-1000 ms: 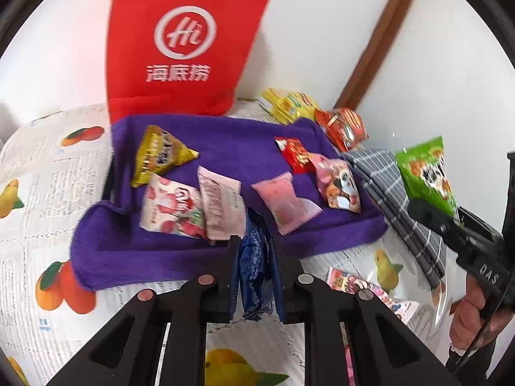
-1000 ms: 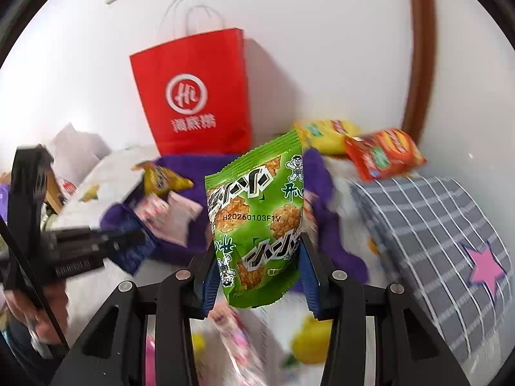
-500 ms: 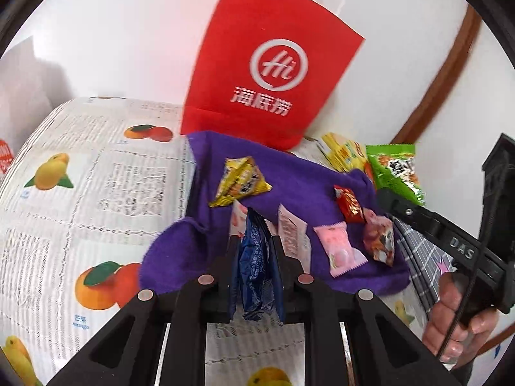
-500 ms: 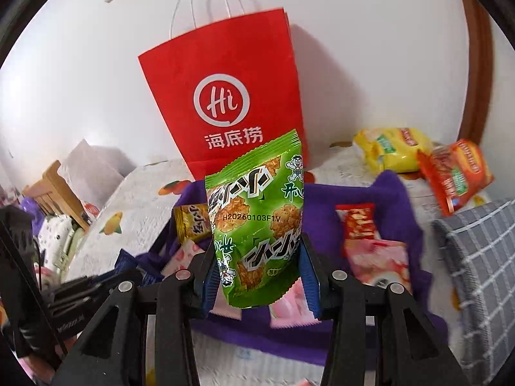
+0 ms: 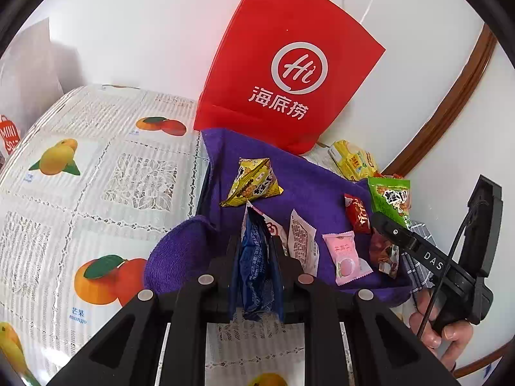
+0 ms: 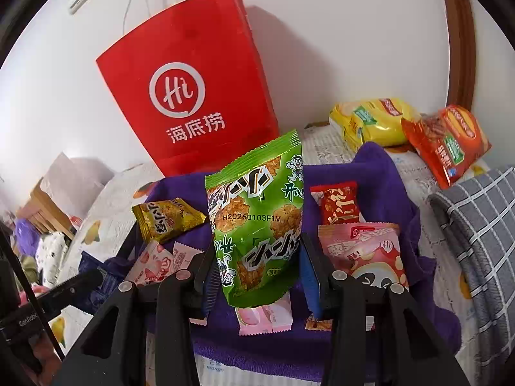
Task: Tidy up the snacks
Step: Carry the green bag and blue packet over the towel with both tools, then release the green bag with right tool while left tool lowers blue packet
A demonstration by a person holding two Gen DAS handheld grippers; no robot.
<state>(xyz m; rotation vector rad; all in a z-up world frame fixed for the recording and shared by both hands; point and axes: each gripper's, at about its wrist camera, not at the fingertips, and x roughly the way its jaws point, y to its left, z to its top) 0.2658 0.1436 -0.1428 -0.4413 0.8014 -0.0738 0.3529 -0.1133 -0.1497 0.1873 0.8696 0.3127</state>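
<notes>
My left gripper (image 5: pixel 256 257) is shut on a crumpled blue snack packet (image 5: pixel 254 273), held over the near left corner of a purple towel (image 5: pixel 305 189). My right gripper (image 6: pixel 257 267) is shut on a green snack bag (image 6: pixel 257 218), held upright above the same purple towel (image 6: pixel 386 173). On the towel lie a yellow triangular packet (image 5: pixel 252 183), a white-pink packet (image 5: pixel 301 244), a pink candy packet (image 5: pixel 346 257) and a red packet (image 5: pixel 357 212). The right gripper with the green bag (image 5: pixel 391 196) shows at the right of the left wrist view.
A red paper bag (image 5: pixel 289 70) stands against the wall behind the towel. A yellow chip bag (image 6: pixel 370 122) and an orange bag (image 6: pixel 447 141) lie at the back right. A grey checked cloth (image 6: pixel 482 218) is on the right. A fruit-print tablecloth (image 5: pixel 96 177) covers the table.
Both grippers have moved in toward the towel and the red bag, which now look closer and larger. The left wrist view has rolled. Both packets stay gripped.
</notes>
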